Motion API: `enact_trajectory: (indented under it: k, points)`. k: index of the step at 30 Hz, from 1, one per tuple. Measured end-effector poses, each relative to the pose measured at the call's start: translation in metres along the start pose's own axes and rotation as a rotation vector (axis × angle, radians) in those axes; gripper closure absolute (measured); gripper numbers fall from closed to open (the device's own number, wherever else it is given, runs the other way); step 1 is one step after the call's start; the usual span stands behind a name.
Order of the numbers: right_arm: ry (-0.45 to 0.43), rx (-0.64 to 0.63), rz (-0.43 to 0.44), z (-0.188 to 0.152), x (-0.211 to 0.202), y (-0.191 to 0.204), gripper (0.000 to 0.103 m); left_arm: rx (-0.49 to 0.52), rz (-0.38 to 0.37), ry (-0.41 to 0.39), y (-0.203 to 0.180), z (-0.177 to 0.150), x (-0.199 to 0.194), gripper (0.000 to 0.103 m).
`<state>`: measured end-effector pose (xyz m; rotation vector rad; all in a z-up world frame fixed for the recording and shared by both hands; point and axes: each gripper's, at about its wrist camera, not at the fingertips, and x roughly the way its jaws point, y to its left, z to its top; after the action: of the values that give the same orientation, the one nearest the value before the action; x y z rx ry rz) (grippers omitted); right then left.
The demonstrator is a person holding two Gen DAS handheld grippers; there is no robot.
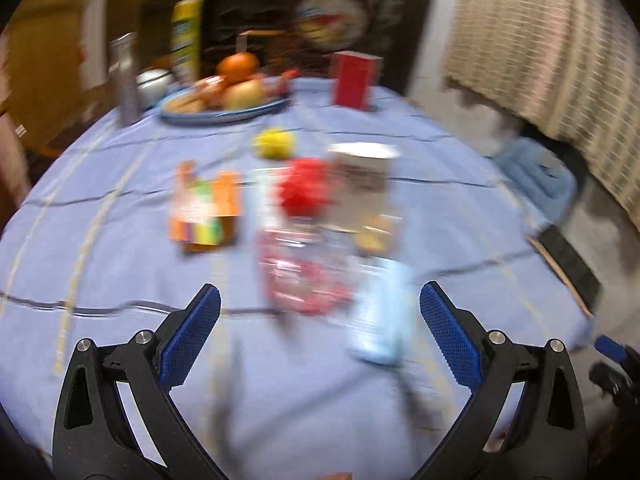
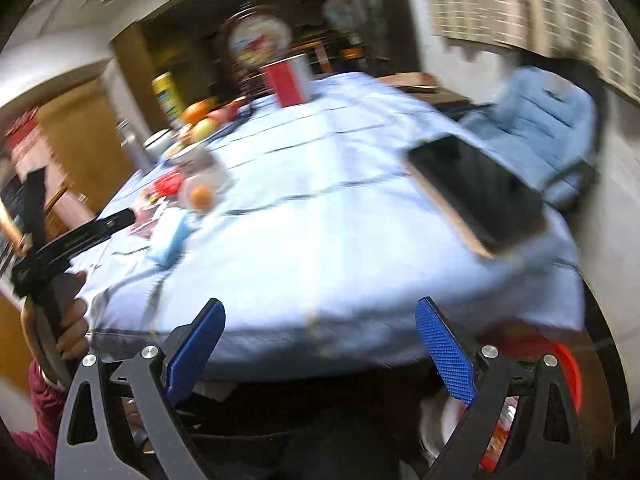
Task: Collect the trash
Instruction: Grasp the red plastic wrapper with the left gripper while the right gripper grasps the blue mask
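Note:
Both views are motion-blurred. In the left wrist view my left gripper point(image 1: 320, 312) is open and empty above the blue tablecloth point(image 1: 100, 264). Just beyond it lie a crushed clear plastic bottle with a red label point(image 1: 304, 264), a light blue wrapper point(image 1: 380, 320), a red crumpled ball point(image 1: 306, 184), a paper cup point(image 1: 362, 172), an orange carton point(image 1: 204, 208) and a yellow crumpled ball point(image 1: 274, 143). My right gripper point(image 2: 318, 320) is open and empty at the table's near edge. The left gripper point(image 2: 76, 240) shows at the left of the right wrist view, near the trash pile point(image 2: 176, 208).
A fruit plate point(image 1: 224, 112), a red box point(image 1: 354, 80), a metal bottle point(image 1: 126, 80) and a yellow can point(image 1: 186, 36) stand at the far side. A dark tablet point(image 2: 476, 188) lies at the table's right edge. A blue chair point(image 2: 536, 120) stands beyond. A red-rimmed bin point(image 2: 560, 364) sits below the edge.

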<state>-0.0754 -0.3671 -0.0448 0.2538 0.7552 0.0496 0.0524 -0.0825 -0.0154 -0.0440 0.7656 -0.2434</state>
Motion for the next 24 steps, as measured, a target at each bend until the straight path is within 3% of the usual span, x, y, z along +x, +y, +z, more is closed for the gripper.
enact_trajectory:
  k: [5, 14, 18, 24]
  points:
    - [0.021, -0.065, 0.063, 0.019, 0.027, 0.039, 0.009, -0.034, 0.017, 0.086, 0.033, 0.015, 0.024, 0.007]
    - [0.046, -0.102, 0.079, 0.043, 0.057, 0.066, 0.009, 0.031, -0.095, 0.238, 0.026, 0.016, 0.07, 0.007]
    - [0.063, -0.106, 0.088, 0.052, 0.073, 0.072, 0.009, 0.024, -0.12, 0.265, 0.029, 0.018, 0.079, 0.007]
    - [0.101, -0.096, 0.112, 0.058, 0.094, 0.077, 0.009, 0.041, -0.139, 0.235, 0.037, 0.026, 0.078, 0.007]
